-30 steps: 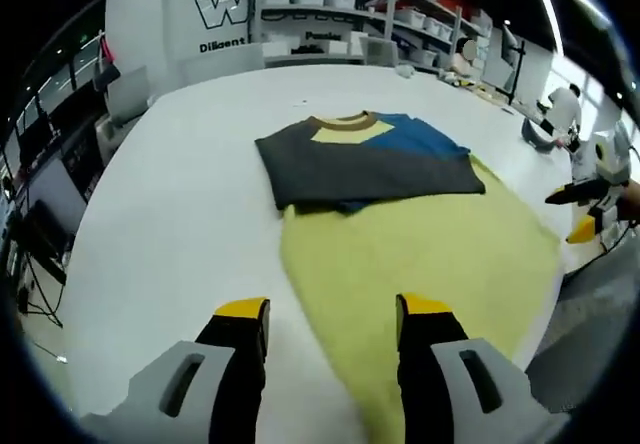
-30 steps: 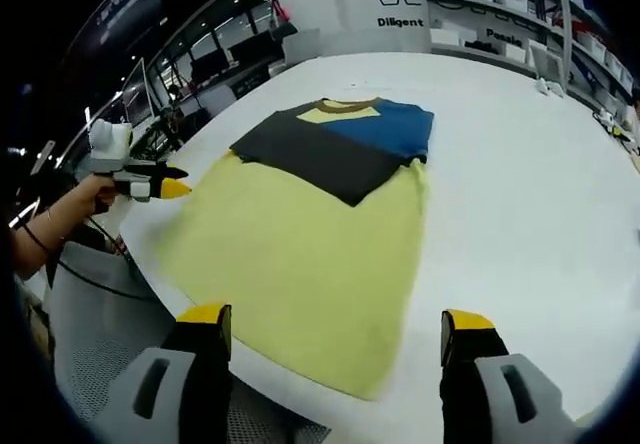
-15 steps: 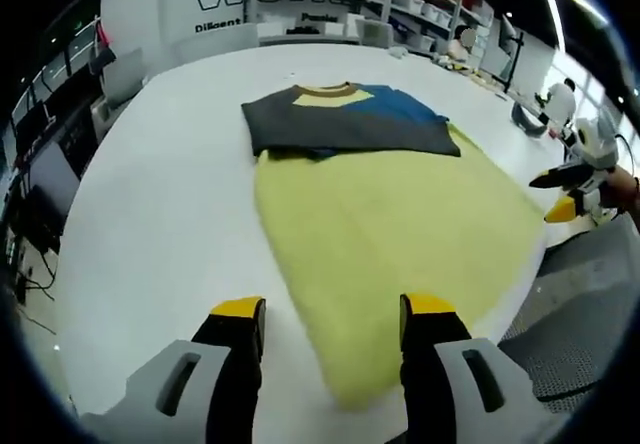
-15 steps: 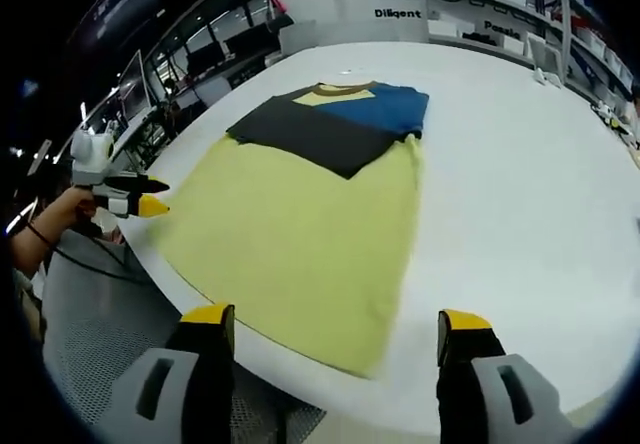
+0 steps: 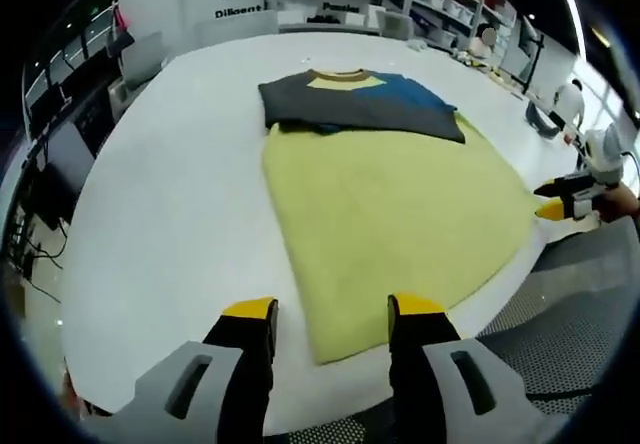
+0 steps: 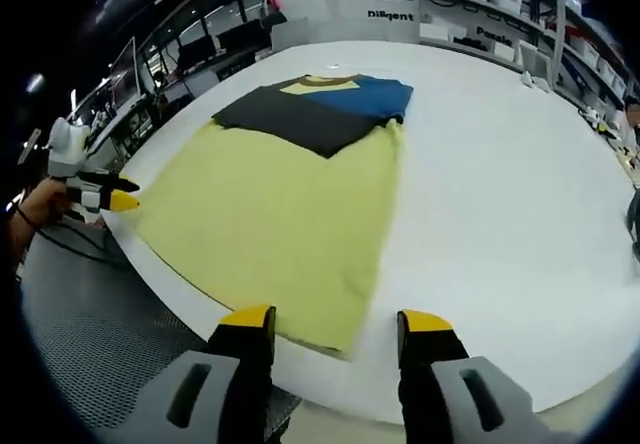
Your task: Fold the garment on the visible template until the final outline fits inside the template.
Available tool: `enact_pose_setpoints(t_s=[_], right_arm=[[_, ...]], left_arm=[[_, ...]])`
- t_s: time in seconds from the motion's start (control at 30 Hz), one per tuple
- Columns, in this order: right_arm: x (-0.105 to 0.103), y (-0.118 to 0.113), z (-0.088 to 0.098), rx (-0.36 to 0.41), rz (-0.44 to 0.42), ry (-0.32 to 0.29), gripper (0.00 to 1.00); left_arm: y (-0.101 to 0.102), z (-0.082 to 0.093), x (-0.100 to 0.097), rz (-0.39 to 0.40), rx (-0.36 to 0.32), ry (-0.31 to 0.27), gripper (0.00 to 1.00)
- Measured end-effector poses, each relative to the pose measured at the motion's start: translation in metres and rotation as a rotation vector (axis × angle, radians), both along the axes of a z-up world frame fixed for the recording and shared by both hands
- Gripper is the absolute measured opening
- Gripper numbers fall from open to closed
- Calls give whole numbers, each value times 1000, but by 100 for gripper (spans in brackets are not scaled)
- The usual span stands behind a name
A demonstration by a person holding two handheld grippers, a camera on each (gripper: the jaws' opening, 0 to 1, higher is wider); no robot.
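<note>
While both yellow-tipped grippers, left [image 5: 330,319] and right [image 6: 335,326], gape wide, a folded dark-grey-and-blue shirt [image 5: 352,104] overlaps the yellow fabric template [image 5: 395,209] on the white table [image 5: 170,184].

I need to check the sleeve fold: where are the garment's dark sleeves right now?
In the left gripper view, the dark sleeves lie folded across the yellow garment at its far collar end on the white table, away from both grippers.

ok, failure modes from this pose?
1. The yellow hem lies at the white table's near edge, so a grab there could drag cloth over it.
2. The garment's top is already folded, so tugging the hem may undo it.
3. The left gripper and right gripper are open, nothing secured.
</note>
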State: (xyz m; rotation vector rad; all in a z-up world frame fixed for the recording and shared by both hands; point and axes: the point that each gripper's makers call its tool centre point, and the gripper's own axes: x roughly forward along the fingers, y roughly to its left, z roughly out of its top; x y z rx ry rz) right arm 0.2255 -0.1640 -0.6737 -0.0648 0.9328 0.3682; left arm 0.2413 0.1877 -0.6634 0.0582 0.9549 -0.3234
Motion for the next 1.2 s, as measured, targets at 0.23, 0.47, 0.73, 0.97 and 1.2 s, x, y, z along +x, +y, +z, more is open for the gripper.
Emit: enact_pose_setpoints(t_s=[0.23, 0.47, 0.73, 0.97, 1.2], right_arm=[[-5, 2, 0, -19, 1, -6, 28], [-4, -2, -2, -69, -30, -13, 19], [-3, -2, -2, -70, -49, -14, 10], [-4, 0, -2, -9, -104, 25, 0], [-7, 1, 3, -5, -86, 29, 0]], left_arm=[[4, -6, -8, 20, 11, 36, 43], [8, -7, -10, -12, 108, 32, 32], [0, -8, -12, -30, 82, 47, 22], [-1, -9, -14, -10, 49, 58, 13], [-2, -6, -13, -29, 73, 50, 11]])
